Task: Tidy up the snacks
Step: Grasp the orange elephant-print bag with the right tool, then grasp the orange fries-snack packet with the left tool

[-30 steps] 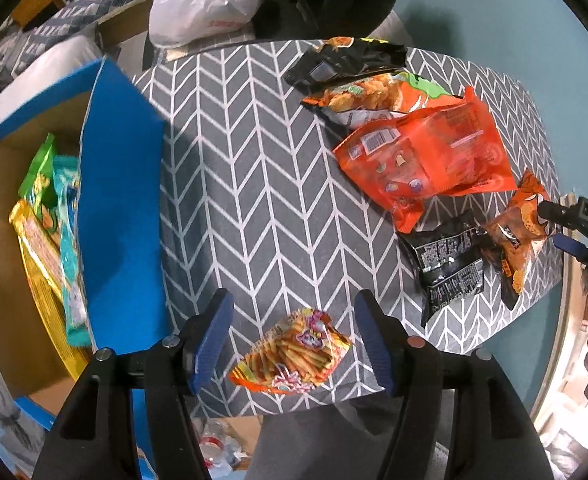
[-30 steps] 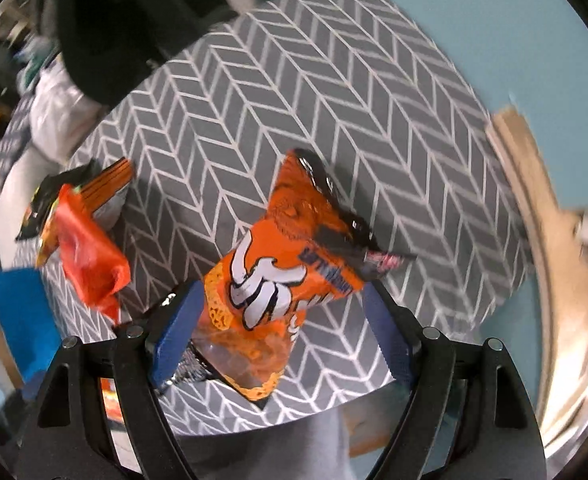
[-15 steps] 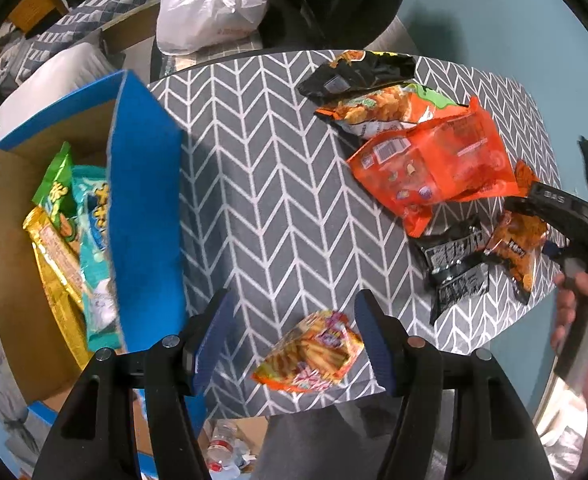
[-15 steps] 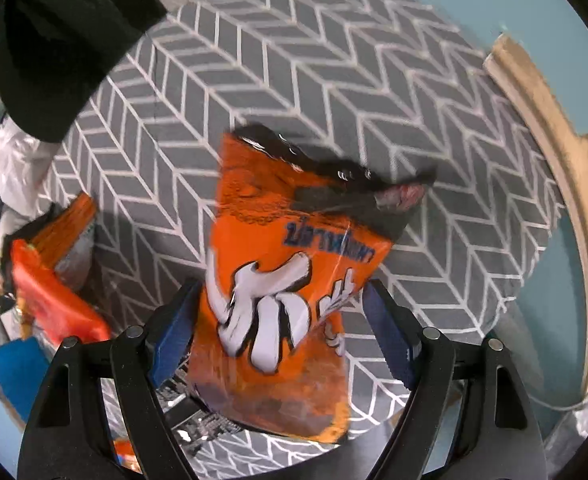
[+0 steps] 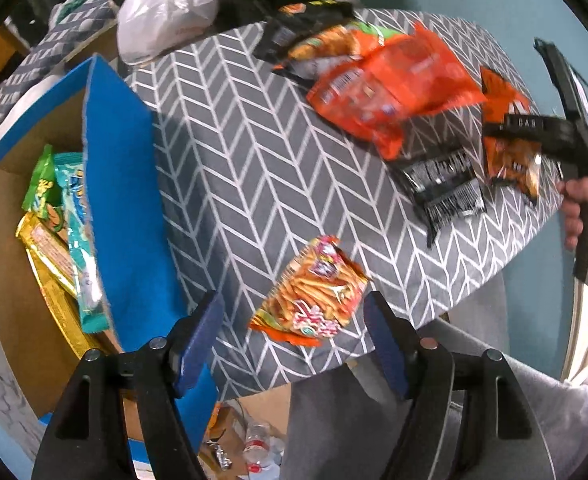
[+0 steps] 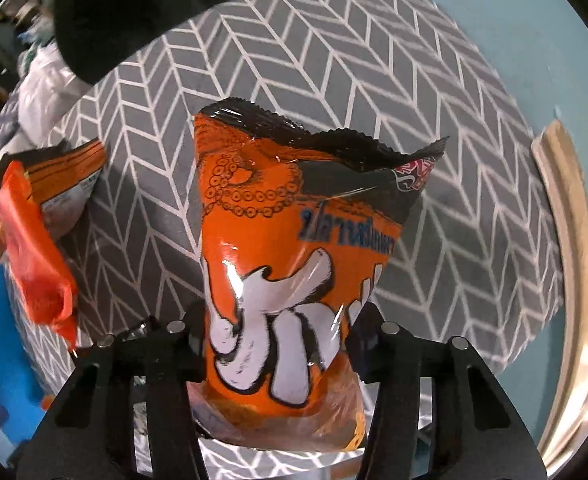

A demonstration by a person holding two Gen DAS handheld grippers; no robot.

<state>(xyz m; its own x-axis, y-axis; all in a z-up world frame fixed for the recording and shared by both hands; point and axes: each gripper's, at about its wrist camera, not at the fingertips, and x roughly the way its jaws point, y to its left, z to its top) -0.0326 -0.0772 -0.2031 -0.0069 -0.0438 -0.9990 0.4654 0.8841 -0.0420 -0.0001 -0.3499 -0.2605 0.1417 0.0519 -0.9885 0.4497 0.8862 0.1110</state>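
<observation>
The orange squid-print snack bag (image 6: 289, 280) is sitting between the pads of the right gripper (image 6: 281, 344), whose jaws are closing and already pinching the bag's lower half, so the film is creasing there. Its long axis is running away from the gripper, with the black crimped top edge at the far end. In the left wrist view this bag (image 5: 510, 152) is lying at the far right edge of the tabletop (image 5: 233, 152), under the right gripper (image 5: 542, 128), with the person's hand (image 5: 586, 208) on the handle.

Just left of it a black packet (image 5: 444, 184) is lying, and farther off a large red-orange bag (image 5: 390, 88) is overlapping other packets. The blue-walled cardboard box (image 5: 117, 184), already holding green, teal and yellow packets, is standing at the far left, well apart, so the carry will likely have to cross the whole tabletop over those packets and clear the box's raised blue wall.

The left gripper (image 5: 294, 332) is hanging above a stick-snack packet (image 5: 314, 292) at the near edge, its jaws opening, its pads either side of the packet and not touching it. This hand is the nearer one to the box.
</observation>
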